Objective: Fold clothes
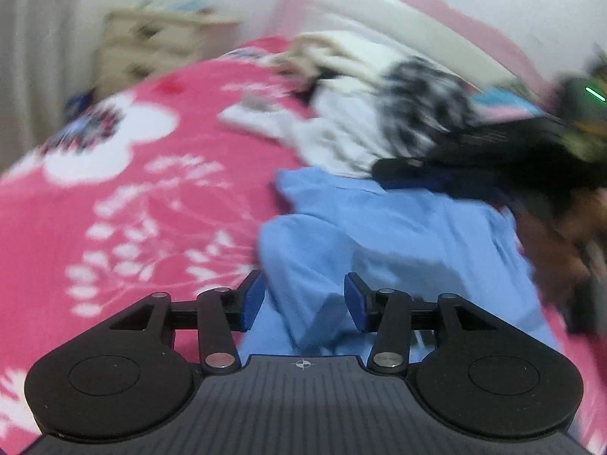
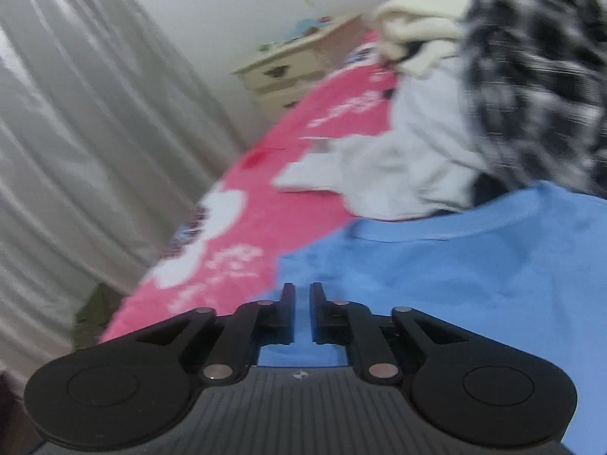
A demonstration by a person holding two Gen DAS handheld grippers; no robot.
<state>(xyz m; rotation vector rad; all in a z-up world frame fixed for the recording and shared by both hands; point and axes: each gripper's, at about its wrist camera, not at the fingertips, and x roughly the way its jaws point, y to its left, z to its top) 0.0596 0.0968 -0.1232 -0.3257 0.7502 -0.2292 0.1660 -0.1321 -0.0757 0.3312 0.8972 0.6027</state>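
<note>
A light blue garment [image 1: 398,235] lies rumpled on a pink floral bedspread [image 1: 132,197]. My left gripper [image 1: 303,301] hovers over the garment's near edge, its blue pads [image 1: 252,303] well apart with nothing pinched between them. In the right wrist view the same blue garment [image 2: 455,273] spreads flat, a seam running across it. My right gripper [image 2: 302,297] sits low over its left edge, and only a narrow gap separates the black fingers [image 2: 287,303]. Blue cloth shows through the gap, and none is caught in it.
A pile of clothes lies beyond the blue garment: a white piece [image 2: 409,167], a black-and-white checked one [image 2: 531,76] and cream fabric [image 2: 417,19]. A cream bedside cabinet [image 2: 288,72] and pale curtains [image 2: 76,132] stand past the bed's edge. A blurred dark shape [image 1: 474,151] crosses the left wrist view's right.
</note>
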